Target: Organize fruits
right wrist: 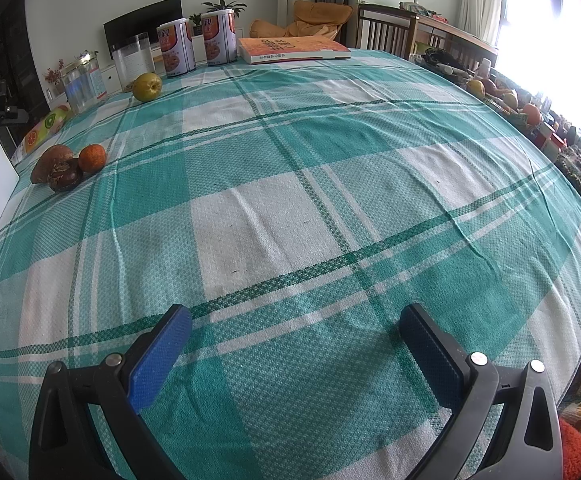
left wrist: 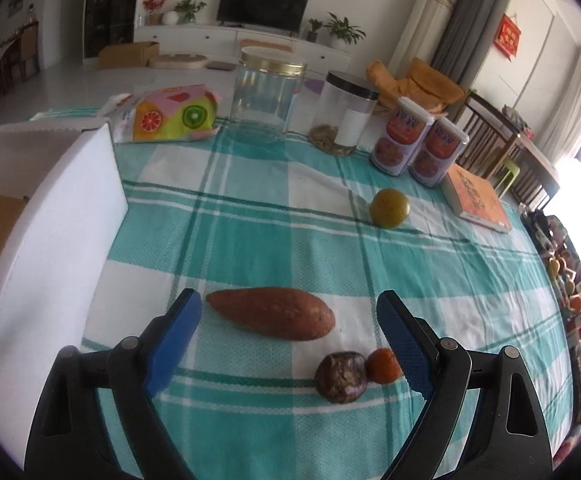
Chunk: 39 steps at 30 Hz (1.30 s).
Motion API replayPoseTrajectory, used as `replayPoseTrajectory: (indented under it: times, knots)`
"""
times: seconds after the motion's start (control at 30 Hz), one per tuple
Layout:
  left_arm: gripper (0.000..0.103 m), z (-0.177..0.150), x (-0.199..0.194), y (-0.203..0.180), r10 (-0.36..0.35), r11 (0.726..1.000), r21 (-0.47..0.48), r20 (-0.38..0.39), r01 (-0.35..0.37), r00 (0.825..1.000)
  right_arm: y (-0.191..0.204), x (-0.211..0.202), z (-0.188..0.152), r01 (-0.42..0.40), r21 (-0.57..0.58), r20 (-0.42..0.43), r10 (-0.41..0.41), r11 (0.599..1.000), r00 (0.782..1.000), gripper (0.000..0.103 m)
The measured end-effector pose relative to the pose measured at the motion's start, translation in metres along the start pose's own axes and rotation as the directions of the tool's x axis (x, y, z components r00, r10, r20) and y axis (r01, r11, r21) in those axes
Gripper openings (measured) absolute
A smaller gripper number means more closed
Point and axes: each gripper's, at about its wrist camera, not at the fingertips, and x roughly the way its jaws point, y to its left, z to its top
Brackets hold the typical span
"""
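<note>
Nearest, the left gripper is spread wide above the sweet potato; its right finger partly hides a small orange touching a dark brown fruit. Right gripper, also spread, hovers over bare checked tablecloth. Farther off, a green fruit lies before two cans.

Right gripper low at six o'clock, jaws spread wide over bare checked cloth, nothing between them. Up at ten o'clock, sweet potato, dark brown fruit and small orange huddled together, touching. Toward eleven, green pear alone. Behind it, clear jar and two cans. At twelve, orange book lying flat on the bench.
</note>
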Motion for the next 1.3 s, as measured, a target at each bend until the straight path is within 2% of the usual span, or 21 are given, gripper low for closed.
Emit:
replayPoseTrajectory:
  times: [0.07, 0.13, 0.2, 0.3, 0.37, 0.4, 0.43, 0.47, 0.53, 0.6, 0.63, 0.77, 0.8, 0.83, 0.87, 0.97, 1.03, 1.17, 1.3]
  knots:
    - [0.091, 0.012, 0.030, -0.001, -0.009, 0.999, 0.040, -0.068, 0.011, 0.998, 0.000, 0.000, 0.000, 0.000, 0.000, 0.000, 0.000, 1.000, 1.000, 0.103]
    - [0.091, 0.015, 0.056, 0.001, -0.051, 0.996, 0.065, -0.139, 0.060, 0.989, 0.000, 0.000, 0.000, 0.001, 0.000, 0.000, -0.001, 1.000, 1.000, 0.103]
    - [0.091, 0.010, 0.074, 0.003, -0.050, 0.993, 0.093, -0.225, 0.073, 0.973, 0.000, 0.000, 0.000, 0.001, 0.000, 0.000, -0.001, 1.000, 1.000, 0.103]
    - [0.089, -0.001, 0.073, 0.005, -0.068, 0.982, 0.146, -0.331, 0.123, 0.941, 0.000, 0.000, 0.000, 0.001, 0.000, 0.000, -0.001, 1.000, 1.000, 0.103]
    - [0.089, -0.010, 0.062, 0.004, -0.111, 0.964, 0.168, -0.446, 0.205, 0.888, 0.000, 0.000, 0.000, 0.002, 0.000, -0.001, -0.002, 1.000, 1.000, 0.103]
    - [0.089, -0.013, 0.057, 0.005, -0.141, 0.958, 0.145, -0.508, 0.246, 0.850, 0.000, 0.000, 0.001, 0.001, -0.001, 0.000, -0.001, 1.000, 1.000, 0.103]
    - [0.089, -0.016, 0.051, 0.007, -0.163, 0.954, 0.124, -0.551, 0.274, 0.818, 0.000, 0.001, 0.001, 0.002, -0.001, -0.001, -0.002, 1.000, 1.000, 0.103]
    - [0.089, -0.015, 0.044, 0.008, -0.164, 0.952, 0.129, -0.547, 0.276, 0.821, 0.000, 0.001, 0.000, 0.002, -0.001, -0.001, -0.002, 1.000, 1.000, 0.103]
    - [0.089, -0.007, 0.033, 0.010, -0.122, 0.961, 0.165, -0.466, 0.222, 0.876, 0.000, 0.001, 0.000, 0.002, -0.001, -0.001, -0.002, 1.000, 1.000, 0.103]
    - [0.089, 0.000, 0.038, 0.015, -0.087, 0.975, 0.152, -0.408, 0.161, 0.909, 0.000, 0.001, 0.000, 0.000, -0.001, -0.001, 0.000, 1.000, 1.000, 0.103]
    - [0.089, 0.003, 0.046, 0.017, -0.072, 0.982, 0.134, -0.391, 0.134, 0.917, 0.000, 0.001, 0.000, -0.001, -0.001, -0.001, 0.001, 1.000, 1.000, 0.103]
    - [0.088, 0.002, 0.070, 0.015, -0.019, 0.990, 0.124, -0.361, 0.069, 0.932, -0.001, 0.000, 0.000, -0.004, 0.000, -0.001, 0.004, 1.000, 1.000, 0.103]
    - [0.080, 0.000, 0.071, 0.012, 0.003, 0.988, 0.143, -0.338, 0.049, 0.941, -0.001, 0.000, 0.000, -0.003, -0.001, -0.001, 0.003, 1.000, 1.000, 0.103]
    - [0.050, -0.002, 0.069, 0.008, 0.028, 0.984, 0.177, -0.305, 0.027, 0.952, -0.001, 0.001, 0.000, -0.002, -0.002, -0.001, 0.002, 1.000, 1.000, 0.103]
    - [0.042, -0.004, 0.068, 0.005, 0.037, 0.979, 0.202, -0.297, 0.025, 0.954, -0.001, 0.001, 0.000, -0.001, -0.002, -0.002, 0.001, 1.000, 1.000, 0.103]
    - [0.041, -0.009, 0.061, 0.004, 0.055, 0.975, 0.221, -0.291, 0.011, 0.955, -0.002, 0.001, 0.001, -0.001, -0.002, -0.002, 0.001, 1.000, 1.000, 0.103]
    - [0.041, -0.014, 0.050, 0.007, 0.064, 0.980, 0.199, -0.281, -0.007, 0.958, -0.001, 0.001, 0.001, -0.001, -0.002, -0.002, 0.001, 1.000, 1.000, 0.103]
    - [0.041, -0.030, 0.009, 0.018, 0.035, 0.994, 0.111, -0.228, -0.010, 0.973, -0.001, 0.001, 0.001, -0.001, -0.003, -0.002, 0.001, 1.000, 1.000, 0.103]
    - [0.041, -0.057, -0.027, 0.012, 0.001, 0.996, 0.087, -0.204, 0.017, 0.979, -0.001, 0.001, 0.001, -0.001, -0.003, -0.002, 0.001, 1.000, 1.000, 0.103]
